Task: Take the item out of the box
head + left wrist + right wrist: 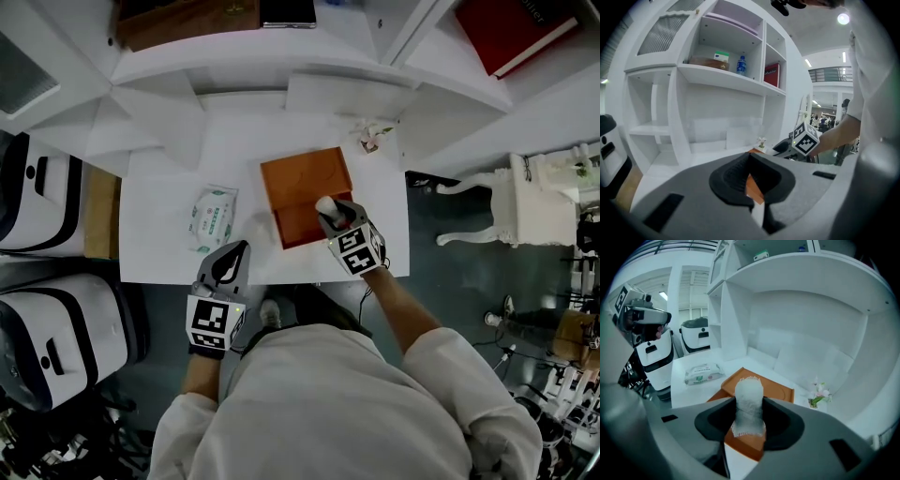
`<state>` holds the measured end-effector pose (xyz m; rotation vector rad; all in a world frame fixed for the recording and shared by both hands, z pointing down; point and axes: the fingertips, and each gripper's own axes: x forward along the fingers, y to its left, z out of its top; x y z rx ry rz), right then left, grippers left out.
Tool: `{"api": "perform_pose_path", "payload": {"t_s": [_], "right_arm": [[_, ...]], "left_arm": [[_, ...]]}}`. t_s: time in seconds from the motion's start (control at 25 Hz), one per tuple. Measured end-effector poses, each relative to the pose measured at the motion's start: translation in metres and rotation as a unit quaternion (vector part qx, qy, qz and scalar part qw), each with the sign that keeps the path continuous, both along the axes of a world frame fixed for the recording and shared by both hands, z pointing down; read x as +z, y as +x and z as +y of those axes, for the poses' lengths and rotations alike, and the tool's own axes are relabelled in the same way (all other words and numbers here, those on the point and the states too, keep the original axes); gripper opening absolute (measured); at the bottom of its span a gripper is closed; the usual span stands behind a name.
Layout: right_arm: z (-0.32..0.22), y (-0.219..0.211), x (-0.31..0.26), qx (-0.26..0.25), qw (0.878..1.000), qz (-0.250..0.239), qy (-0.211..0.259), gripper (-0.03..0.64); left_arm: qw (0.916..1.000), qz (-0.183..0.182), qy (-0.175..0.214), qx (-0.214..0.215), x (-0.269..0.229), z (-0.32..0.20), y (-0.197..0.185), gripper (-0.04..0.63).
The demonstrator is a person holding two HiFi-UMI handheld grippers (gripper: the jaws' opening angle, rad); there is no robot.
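Item (749, 392): white, mesh-wrapped roll, clamped between the jaws of the right gripper (749, 420), which are closed on its lower half. Its long axis runs roughly along the jaws, with the free end sticking out past the tips.

In the head view the item (327, 205) sits over the near, open half of the orange box (302, 180). The lid lies flat beyond it, toward the shelf. The item looks clear of the box rim, but how high cannot be told from above.

Box stands on the white worktop (159, 234), with a wipes pack (214, 216) to its left.

Left gripper (232, 255): jaws together, nothing held, near the worktop's front edge and apart from the box.

Judgement: the set-down falls to the right gripper. The bare worktop lies just to the item's right and in front of the box.
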<state>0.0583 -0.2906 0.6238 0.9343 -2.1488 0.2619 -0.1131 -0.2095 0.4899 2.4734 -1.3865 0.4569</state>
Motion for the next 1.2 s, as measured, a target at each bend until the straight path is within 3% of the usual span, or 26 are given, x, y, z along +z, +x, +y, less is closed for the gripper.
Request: {"api": "perform_pose_path", "payload": {"t_s": [0.52, 0.92, 1.2], "right_arm": [[0.010, -0.002, -0.098, 0.025, 0.990, -0.080, 0.113, 0.187], [0.033, 0.011, -0.175, 0.037, 0.967, -0.146, 0.205, 0.187], [0.055, 0.021, -0.224, 0.043, 0.944, -0.195, 0.261, 0.184]], "left_arm": [[0.9988, -0.001, 0.041, 0.026, -0.034, -0.001, 0.003, 0.006], [0.9967, -0.002, 0.063, 0.050, -0.054, 0.002, 0.016, 0.006], [0.9959, -0.002, 0.069, 0.058, -0.062, 0.010, 0.024, 0.006]]}}
